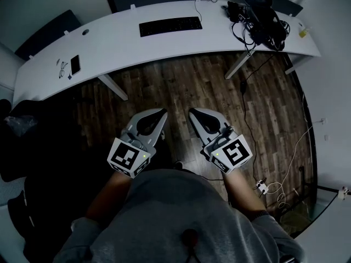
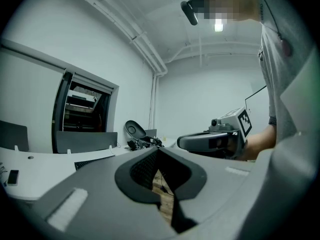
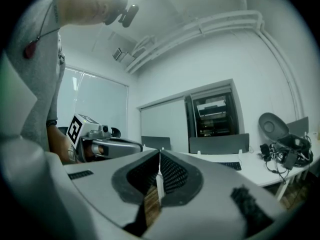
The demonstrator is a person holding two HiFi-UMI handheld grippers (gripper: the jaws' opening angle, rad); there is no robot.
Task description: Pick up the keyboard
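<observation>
A black keyboard (image 1: 170,26) lies flat on the long white curved desk (image 1: 120,43), far ahead of both grippers. It shows small in the left gripper view as the keyboard (image 2: 90,162) and in the right gripper view as the keyboard (image 3: 231,166). My left gripper (image 1: 162,114) and right gripper (image 1: 192,113) are held side by side over the wooden floor, well short of the desk, both pointing level towards it. Both are shut with nothing between the jaws. Each gripper sees the other beside it.
A phone (image 1: 75,64) and small items lie at the desk's left end. A dark chair and a tangle of cables and gear (image 1: 262,21) sit at its right end. White desk legs (image 1: 114,86) stand ahead. Cables (image 1: 290,158) trail over the floor on the right.
</observation>
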